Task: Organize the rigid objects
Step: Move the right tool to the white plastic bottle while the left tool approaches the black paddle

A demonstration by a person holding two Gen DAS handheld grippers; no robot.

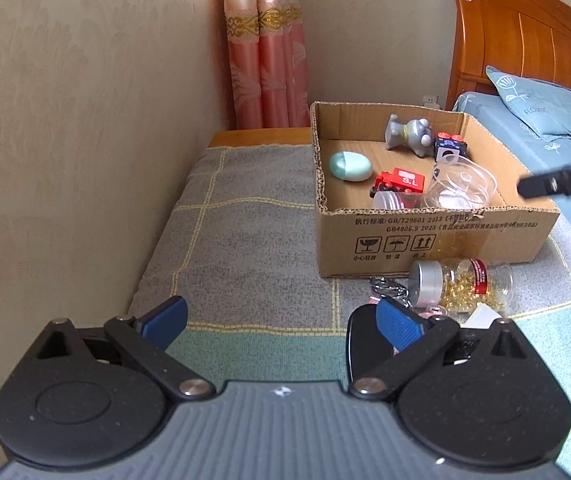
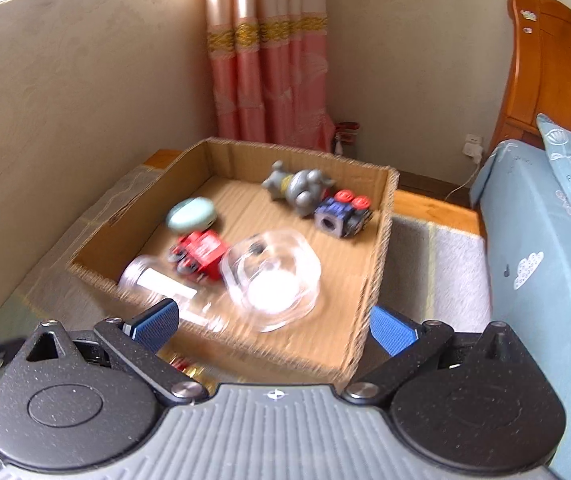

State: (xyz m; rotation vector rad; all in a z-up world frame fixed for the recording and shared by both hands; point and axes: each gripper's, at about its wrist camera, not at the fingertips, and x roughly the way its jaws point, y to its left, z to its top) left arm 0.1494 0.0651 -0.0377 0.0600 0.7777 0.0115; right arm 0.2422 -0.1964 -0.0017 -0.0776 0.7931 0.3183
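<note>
cardboard box (image 2: 377, 248) holding clear glass bowl (image 2: 271, 278), red toy truck (image 2: 201, 252), teal egg (image 2: 191, 213); both claws (image 1: 281, 320) (image 2: 273, 324) gaping, grasping nothing.

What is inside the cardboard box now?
Inside the cardboard box lie a mint egg-shaped case, a grey animal figure, a dark cube toy, a red toy vehicle, a clear bowl and a clear jar. The near wall hides part of the floor.

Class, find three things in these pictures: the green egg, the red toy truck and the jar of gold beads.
Green egg (image 1: 350, 165), left wrist view, middle of its shell.
Red toy truck (image 1: 403, 182), left wrist view, its red body.
Jar of gold beads (image 1: 461, 286), left wrist view, its clear side.
</note>
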